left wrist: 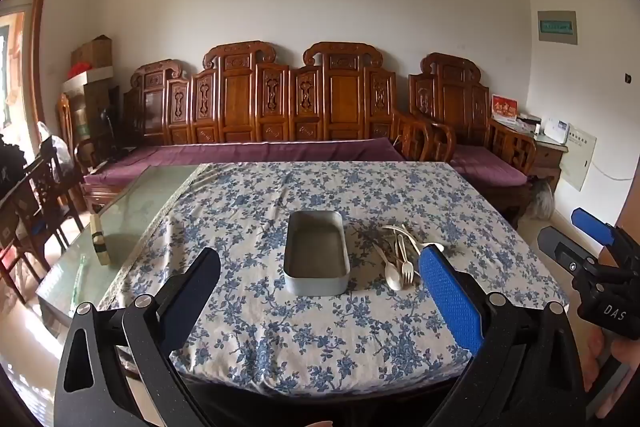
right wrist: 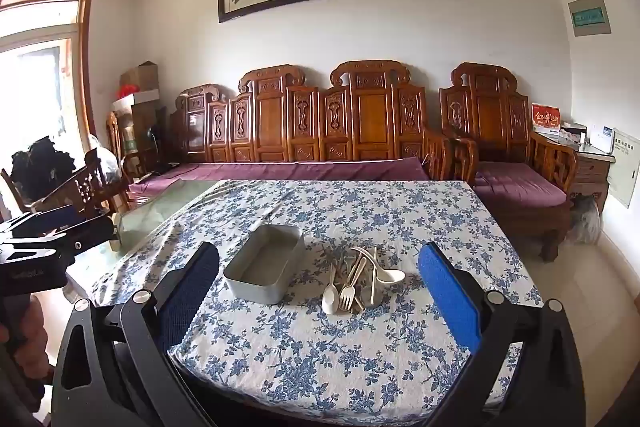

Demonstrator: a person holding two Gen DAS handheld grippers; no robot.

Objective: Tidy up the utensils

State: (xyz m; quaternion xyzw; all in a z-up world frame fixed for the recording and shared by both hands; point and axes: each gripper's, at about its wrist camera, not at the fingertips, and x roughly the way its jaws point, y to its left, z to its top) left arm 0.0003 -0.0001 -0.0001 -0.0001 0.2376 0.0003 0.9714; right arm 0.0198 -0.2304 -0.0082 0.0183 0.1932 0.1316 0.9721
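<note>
Both tools hover spread wide and empty over the counter's near edge — the utensil pile [right wrist: 362,281] lies dead ahead at twelve o'clock of the right tool [right wrist: 318,291], handles running away from it, just right of the empty tin [right wrist: 264,273], so the right looks nearer than the left tool [left wrist: 320,291].

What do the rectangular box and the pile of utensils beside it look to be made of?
Rectangular box: probably metal, a matte grey finish with thin, rounded walls; painted tin or plastic is possible. Utensils: cream, matte forks and spoons, likely plastic or a plant-fibre composite, with no metallic shine.
</note>
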